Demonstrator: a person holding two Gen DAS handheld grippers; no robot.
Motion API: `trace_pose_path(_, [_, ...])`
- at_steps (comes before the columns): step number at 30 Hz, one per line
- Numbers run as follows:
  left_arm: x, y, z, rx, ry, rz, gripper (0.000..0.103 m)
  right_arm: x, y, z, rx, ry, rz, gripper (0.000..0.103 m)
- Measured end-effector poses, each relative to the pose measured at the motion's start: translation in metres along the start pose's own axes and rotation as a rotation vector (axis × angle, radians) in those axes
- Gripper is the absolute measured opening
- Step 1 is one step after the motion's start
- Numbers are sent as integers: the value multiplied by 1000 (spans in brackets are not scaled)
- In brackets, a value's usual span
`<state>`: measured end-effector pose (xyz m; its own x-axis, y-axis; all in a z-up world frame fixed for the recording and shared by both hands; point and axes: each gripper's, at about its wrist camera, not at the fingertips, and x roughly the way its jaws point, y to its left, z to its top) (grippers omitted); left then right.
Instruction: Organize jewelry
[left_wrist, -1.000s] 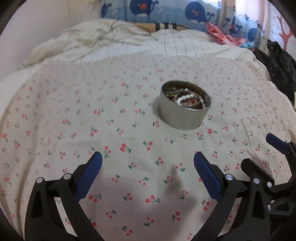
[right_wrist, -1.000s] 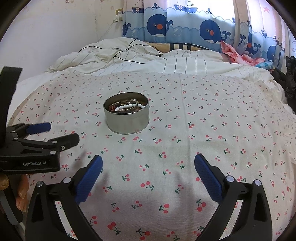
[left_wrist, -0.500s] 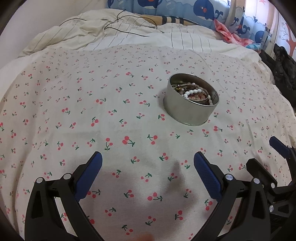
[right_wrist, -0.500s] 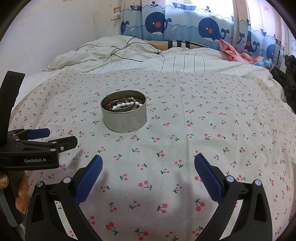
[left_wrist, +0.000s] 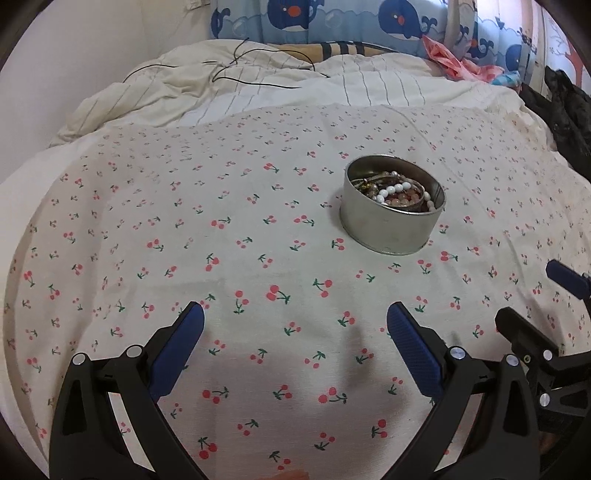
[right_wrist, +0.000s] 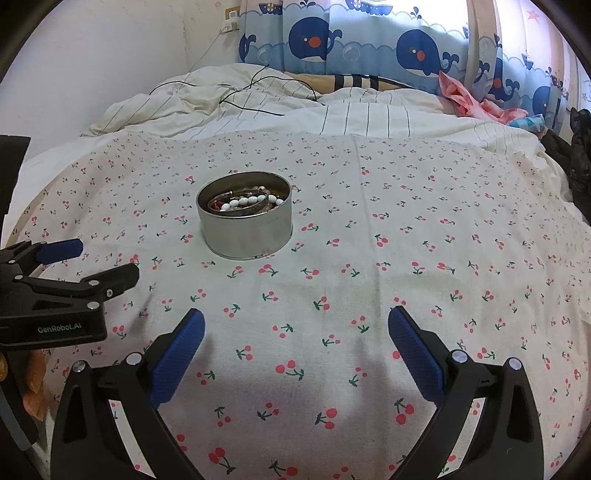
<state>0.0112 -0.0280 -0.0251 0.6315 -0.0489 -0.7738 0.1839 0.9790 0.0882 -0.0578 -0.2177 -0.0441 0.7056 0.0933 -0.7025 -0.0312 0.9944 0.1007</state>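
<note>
A round silver tin (left_wrist: 391, 225) stands on the cherry-print cloth (left_wrist: 221, 258); in the right wrist view the tin (right_wrist: 245, 232) is left of centre. It holds a tangle of jewelry, with a white bead bracelet (left_wrist: 400, 190) on top, which also shows in the right wrist view (right_wrist: 245, 201). My left gripper (left_wrist: 295, 328) is open and empty, well short of the tin and left of it. My right gripper (right_wrist: 295, 332) is open and empty, short of the tin and right of it. The left gripper also shows at the left edge of the right wrist view (right_wrist: 88, 262).
A rumpled striped duvet (right_wrist: 295, 110) with a black cable (right_wrist: 243, 96) lies behind the cloth. Whale-print curtains (right_wrist: 369, 48) hang at the back. Pink clothing (right_wrist: 469, 99) and a dark garment (right_wrist: 576, 155) lie at the right.
The left gripper's view has tilted up and shifted, so the tin sits further right and nearer. The right gripper has eased slightly closer to the tin. Both stay open.
</note>
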Motion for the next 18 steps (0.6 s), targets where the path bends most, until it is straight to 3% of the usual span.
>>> trace_pose_path(18, [3, -6, -1, -12, 10, -25, 95, 1, -1, -2, 5, 14, 3, 95])
